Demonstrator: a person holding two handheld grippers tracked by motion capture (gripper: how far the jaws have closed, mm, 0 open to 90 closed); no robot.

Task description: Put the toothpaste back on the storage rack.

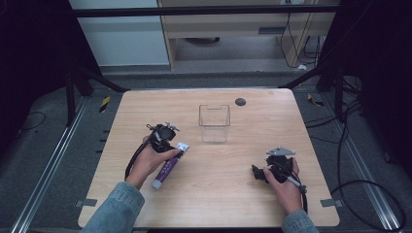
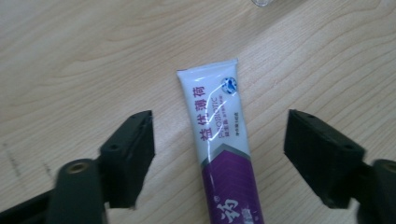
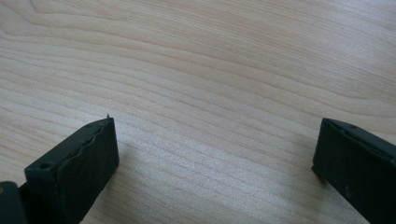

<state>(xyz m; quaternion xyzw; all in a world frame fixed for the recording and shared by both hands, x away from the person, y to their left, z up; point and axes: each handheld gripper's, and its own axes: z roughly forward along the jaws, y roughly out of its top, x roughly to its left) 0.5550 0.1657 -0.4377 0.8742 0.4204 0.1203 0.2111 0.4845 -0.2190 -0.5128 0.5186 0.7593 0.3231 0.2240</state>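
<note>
**Left gripper view: fingers straddle toothpaste tube, no contact**

Left gripper view has the toothpaste tube [image 2: 219, 140] lying flat on the table [image 2: 84, 56], white crimped end pointing away, purple half toward the camera. Black fingers [image 2: 128, 156] sit on either side of it with bare wood showing between each pad and the tube, so open, not gripping. Left gripper [image 2: 219, 154] is centred over the tube's middle section.

High view: left gripper [image 1: 167, 143] is on the left half of the table, held in the person's left hand [image 1: 150, 162], tube [image 1: 167, 169] lying diagonally under it, grey cap end nearest the person. Clear plastic box [image 1: 214, 123] stands upright just beyond, near the table's centre, apart from the tube.

Right gripper [image 1: 272, 170] rests low at the right front of the table, well apart from the tube. Right gripper view: fingers [image 3: 79, 163] spread wide over plain wood, open.
</note>
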